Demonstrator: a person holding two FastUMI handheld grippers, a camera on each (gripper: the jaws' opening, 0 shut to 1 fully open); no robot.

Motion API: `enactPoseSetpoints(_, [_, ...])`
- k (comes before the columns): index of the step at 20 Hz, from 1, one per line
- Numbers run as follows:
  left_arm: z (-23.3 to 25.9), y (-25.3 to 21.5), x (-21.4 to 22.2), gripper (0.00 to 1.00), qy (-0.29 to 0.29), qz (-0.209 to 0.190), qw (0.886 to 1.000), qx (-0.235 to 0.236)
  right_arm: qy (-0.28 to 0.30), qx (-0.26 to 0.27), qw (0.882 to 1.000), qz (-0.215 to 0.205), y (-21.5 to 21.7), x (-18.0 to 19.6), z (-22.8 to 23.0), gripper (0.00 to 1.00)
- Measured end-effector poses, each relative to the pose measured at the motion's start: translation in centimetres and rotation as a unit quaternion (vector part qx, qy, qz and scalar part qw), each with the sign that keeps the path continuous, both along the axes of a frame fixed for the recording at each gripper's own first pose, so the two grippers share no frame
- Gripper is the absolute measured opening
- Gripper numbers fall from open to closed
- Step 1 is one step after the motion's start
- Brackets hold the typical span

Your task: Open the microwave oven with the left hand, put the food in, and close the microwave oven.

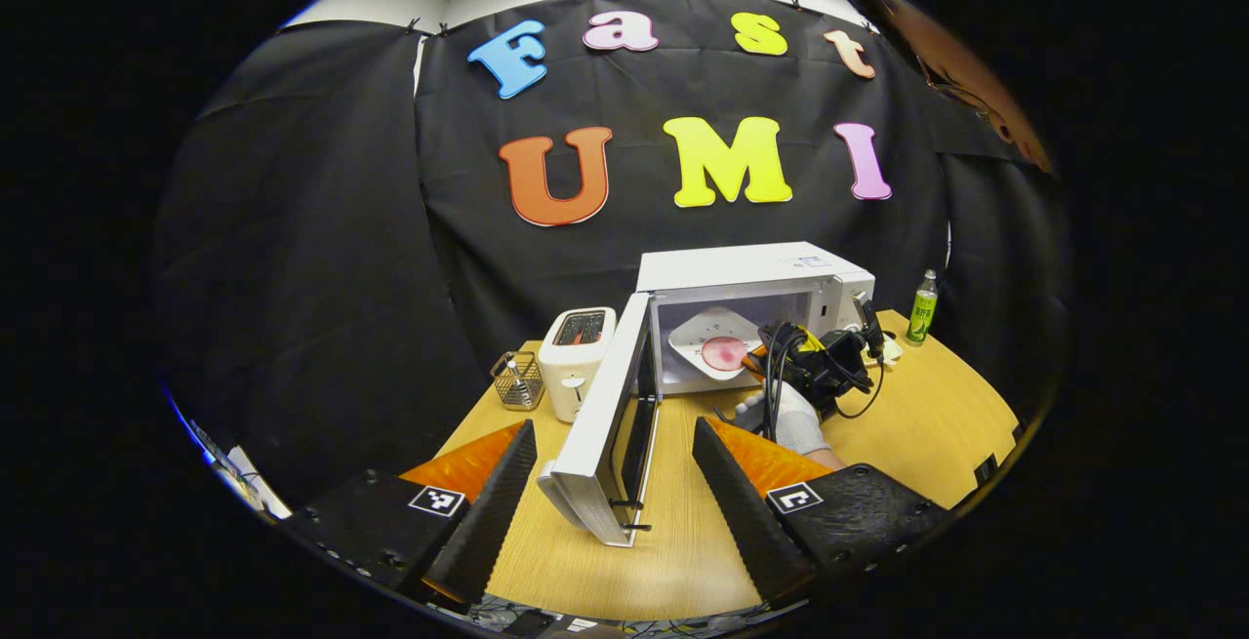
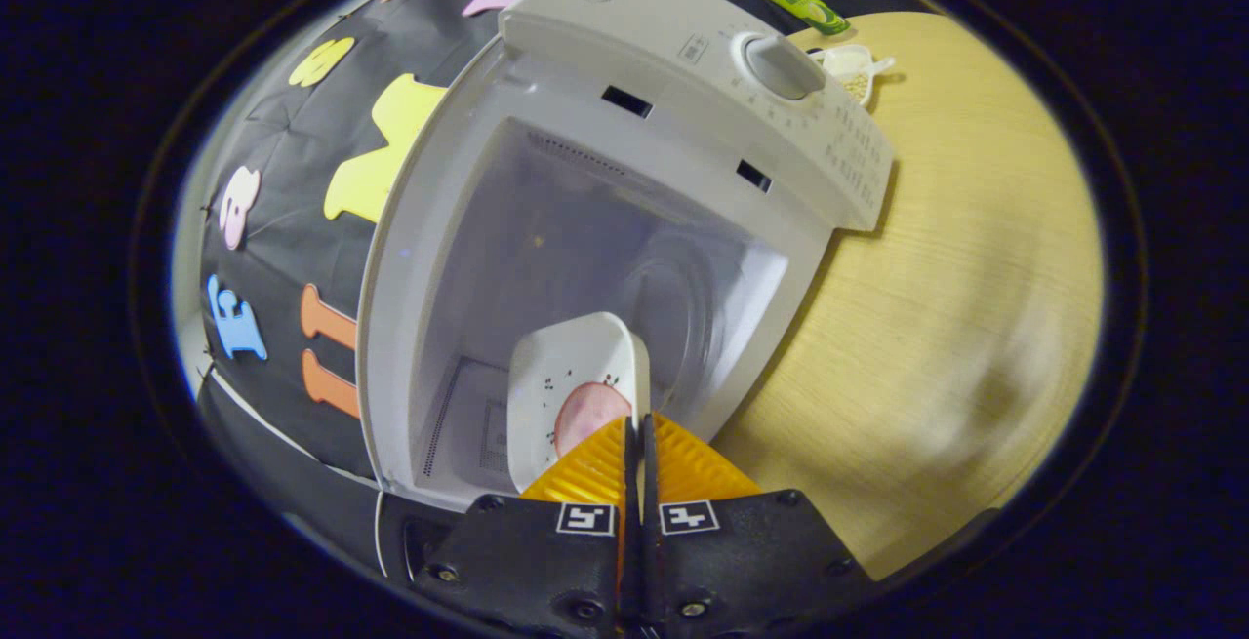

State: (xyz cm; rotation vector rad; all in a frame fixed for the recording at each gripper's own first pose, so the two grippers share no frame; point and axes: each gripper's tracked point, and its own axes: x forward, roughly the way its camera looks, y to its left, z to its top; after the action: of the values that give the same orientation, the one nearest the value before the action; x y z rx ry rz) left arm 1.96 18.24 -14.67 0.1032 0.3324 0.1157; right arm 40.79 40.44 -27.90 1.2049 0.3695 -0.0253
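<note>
- Right gripper view: my right gripper [image 2: 636, 444] is clamped on the near rim of the plate [image 2: 576, 390], carrying the pink food [image 2: 588, 415] through the mouth of the microwave [image 2: 683, 63].
- Left gripper view: my left gripper [image 1: 615, 478] hangs with fingers apart, just before the open door [image 1: 610, 405] of the microwave.
- Opening is done; setting the plate down, letting go and closing remain.
</note>
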Motion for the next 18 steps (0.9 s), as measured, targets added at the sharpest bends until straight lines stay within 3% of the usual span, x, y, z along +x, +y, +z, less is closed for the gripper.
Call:
enactPoseSetpoints(6, [-0.3, 0.8, 1.0, 0.96, 0.004, -0.002, 1.0, -0.005, 0.008, 0.024, 0.999, -0.042, -0.2, 3.4, -0.9, 0.04])
enactPoseSetpoints(7, [-0.4, 0.8, 1.2, 1.0, 0.002, -0.003, 1.0, -0.008, 0.009, 0.034, 0.998, -0.047, -0.2, 3.8, -0.9, 0.04])
enactPoseSetpoints(8, [-0.5, 0.9, 1.5, 0.96, 0.003, -0.003, 1.0, -0.012, 0.009, 0.042, 0.998, -0.053, -0.3, 4.2, -0.9, 0.04])
enactPoseSetpoints(12, [-1.0, 0.3, 1.6, 0.96, 0.004, -0.015, 1.0, -0.018, 0.005, 0.043, 0.997, -0.068, -1.2, 5.0, -0.9, 0.06])
enactPoseSetpoints(15, [-1.1, 0.4, 1.4, 0.96, 0.005, -0.016, 1.0, -0.019, -0.003, 0.047, 0.996, -0.08, -1.9, 5.0, -0.8, 0.13])
enactPoseSetpoints(17, [-1.0, 0.7, 1.2, 0.96, 0.004, -0.015, 1.0, -0.024, -0.022, 0.049, 0.997, -0.057, -1.3, 4.7, 0.3, 0.17])
enactPoseSetpoints(18, [-0.7, 0.7, 1.3, 0.96, 0.002, -0.012, 1.0, -0.027, -0.039, 0.031, 0.998, -0.044, -1.1, 4.2, 1.2, 0.29])
